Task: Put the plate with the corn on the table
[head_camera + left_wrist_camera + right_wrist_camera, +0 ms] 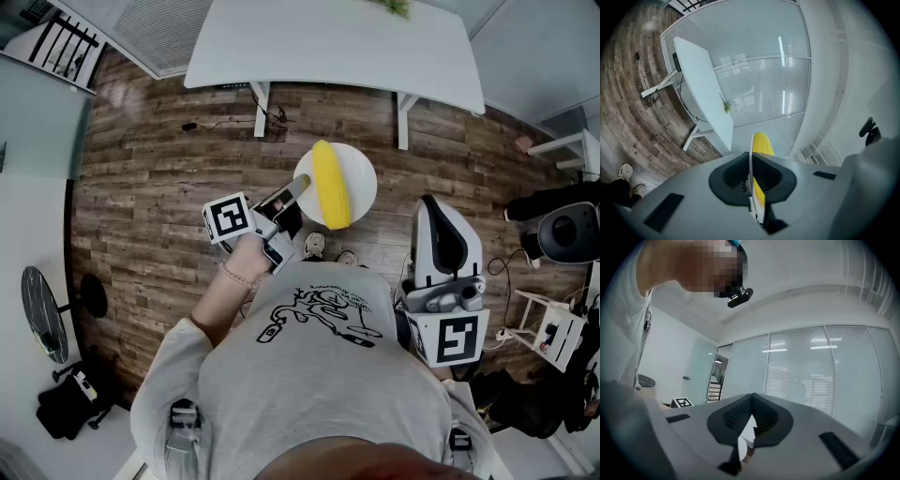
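Note:
A white plate [356,173] carrying a yellow corn cob [330,184] hangs over the wooden floor, short of the white table [337,42]. My left gripper [296,189] is shut on the plate's near rim. In the left gripper view the plate [751,159] shows edge-on between the jaws of the left gripper [752,185], with the corn [762,144] on it and the table [701,84] off to the left beyond it. My right gripper [428,202] is held low at my right side, apart from the plate. The right gripper [752,401] is shut on nothing and points up at glass walls.
Cables [267,117] lie on the floor under the table between its white legs. My shoes [315,246] are just below the plate. A black chair [562,230] and white racks stand at the right. A round dark stand [42,314] is at the left.

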The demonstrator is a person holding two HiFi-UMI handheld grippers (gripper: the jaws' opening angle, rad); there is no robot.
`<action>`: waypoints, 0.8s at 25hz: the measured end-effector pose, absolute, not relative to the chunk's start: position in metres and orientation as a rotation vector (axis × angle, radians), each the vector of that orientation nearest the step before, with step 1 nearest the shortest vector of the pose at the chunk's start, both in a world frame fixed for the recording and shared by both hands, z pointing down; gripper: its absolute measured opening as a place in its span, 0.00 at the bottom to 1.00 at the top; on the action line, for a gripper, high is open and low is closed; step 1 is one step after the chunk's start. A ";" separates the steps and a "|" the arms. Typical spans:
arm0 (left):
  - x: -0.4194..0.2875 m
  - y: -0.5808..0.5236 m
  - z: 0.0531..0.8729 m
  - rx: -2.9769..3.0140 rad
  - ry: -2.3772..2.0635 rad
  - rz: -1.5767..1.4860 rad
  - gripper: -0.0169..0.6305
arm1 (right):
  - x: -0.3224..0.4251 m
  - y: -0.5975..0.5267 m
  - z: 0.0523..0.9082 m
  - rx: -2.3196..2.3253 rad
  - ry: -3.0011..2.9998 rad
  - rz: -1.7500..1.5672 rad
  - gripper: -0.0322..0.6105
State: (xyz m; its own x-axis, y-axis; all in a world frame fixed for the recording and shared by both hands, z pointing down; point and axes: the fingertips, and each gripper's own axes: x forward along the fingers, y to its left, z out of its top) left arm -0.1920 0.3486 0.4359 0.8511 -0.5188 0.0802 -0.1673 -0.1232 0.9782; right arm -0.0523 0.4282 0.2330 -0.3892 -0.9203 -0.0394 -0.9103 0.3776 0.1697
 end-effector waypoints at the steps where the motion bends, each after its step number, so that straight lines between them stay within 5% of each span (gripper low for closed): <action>1: -0.192 0.348 0.436 1.694 -0.536 -0.327 0.07 | -0.052 0.428 0.234 1.700 -2.556 -0.250 0.06; 20: -0.207 0.335 0.441 1.710 -0.544 -0.298 0.07 | -0.062 0.413 0.247 1.736 -2.559 -0.199 0.06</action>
